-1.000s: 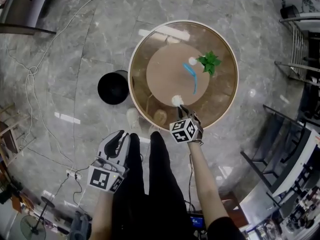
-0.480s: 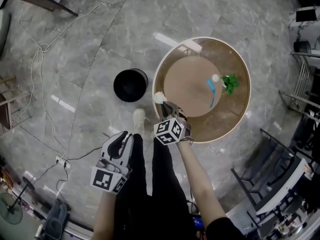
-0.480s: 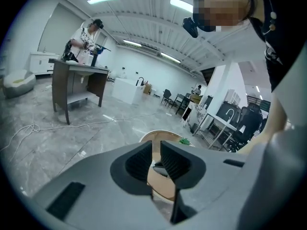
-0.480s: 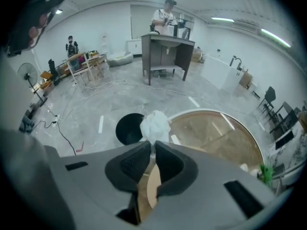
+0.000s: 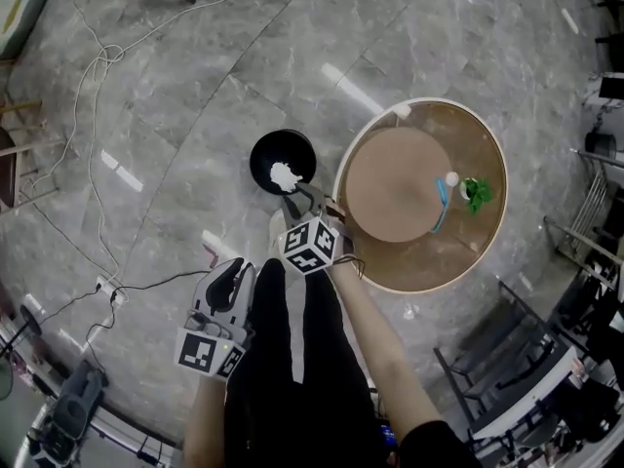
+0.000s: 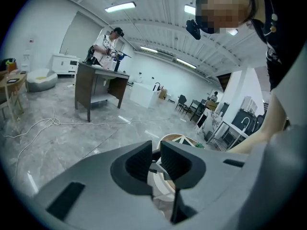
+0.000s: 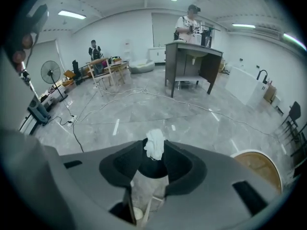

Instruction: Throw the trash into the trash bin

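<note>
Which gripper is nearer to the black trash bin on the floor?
Right. The right gripper reaches the trash bin at its rim, jaws opening with the white tissue between them. The left gripper hangs back beside the person's leg, well short of it.

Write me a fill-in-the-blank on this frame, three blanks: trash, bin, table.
1. The white crumpled tissue is above the mouth of the black round trash ____.
2. The blue curved stick lies on the round brown ____.
3. The leafy sprig beside that stick is coloured ____.
Missing words: bin; table; green.
Aside: the right hand-held gripper has its jaws opening, with the tissue at their tips.
</note>
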The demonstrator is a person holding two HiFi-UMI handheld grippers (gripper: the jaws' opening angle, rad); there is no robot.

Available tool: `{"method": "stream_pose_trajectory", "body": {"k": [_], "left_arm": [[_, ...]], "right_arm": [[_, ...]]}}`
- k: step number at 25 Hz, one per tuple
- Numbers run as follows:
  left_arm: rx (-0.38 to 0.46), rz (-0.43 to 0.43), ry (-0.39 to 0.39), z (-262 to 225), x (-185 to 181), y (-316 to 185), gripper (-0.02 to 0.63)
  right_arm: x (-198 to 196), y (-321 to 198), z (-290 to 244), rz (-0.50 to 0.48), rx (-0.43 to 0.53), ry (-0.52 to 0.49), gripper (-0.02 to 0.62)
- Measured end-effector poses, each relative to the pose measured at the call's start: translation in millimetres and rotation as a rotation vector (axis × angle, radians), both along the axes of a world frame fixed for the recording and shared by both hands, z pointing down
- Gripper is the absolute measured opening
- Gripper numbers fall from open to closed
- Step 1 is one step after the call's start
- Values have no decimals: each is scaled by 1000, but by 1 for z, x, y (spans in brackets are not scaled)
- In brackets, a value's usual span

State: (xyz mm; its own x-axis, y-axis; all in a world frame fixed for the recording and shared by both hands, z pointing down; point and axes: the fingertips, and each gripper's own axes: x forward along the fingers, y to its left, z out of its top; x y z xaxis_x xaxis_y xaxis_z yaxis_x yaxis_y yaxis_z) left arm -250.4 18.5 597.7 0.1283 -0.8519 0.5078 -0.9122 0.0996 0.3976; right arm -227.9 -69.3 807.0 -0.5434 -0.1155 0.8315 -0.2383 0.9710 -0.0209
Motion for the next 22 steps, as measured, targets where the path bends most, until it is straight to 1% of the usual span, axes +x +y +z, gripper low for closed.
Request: {"method": "stream_pose_trajectory", "body": {"k": [2, 5, 7, 8, 10, 13, 16, 18, 20, 22], "left_arm": [[-2, -11, 0, 1, -8, 4, 57], [6, -8, 2, 0, -15, 6, 57], [22, 13, 5, -3, -18, 3, 57], [32, 31, 7, -6, -19, 0, 57], [55, 76, 12, -13, -21, -8, 57], [77, 153, 19, -26, -20, -23, 57], [85, 229, 8, -45, -11, -35, 51], [90, 258, -4, -61, -2, -33, 48], [116, 284, -9, -78, 7, -29, 44], [166, 325, -9, -95, 16, -33, 40]], "right_arm": [[-6, 2, -1, -6, -2, -2, 146], [-5, 4, -3, 2, 2, 7, 150], [1, 3, -10, 33, 4, 2, 147], [5, 2, -18, 65, 3, -10, 144], [19, -2, -43, 160, 2, -47, 112], [51, -3, -99, 336, -7, -132, 78], [96, 1, -167, 530, -8, -249, 32], [130, 14, -208, 632, -5, -314, 5], [161, 29, -240, 714, 9, -365, 5], [187, 39, -268, 804, 50, -425, 3]]}}
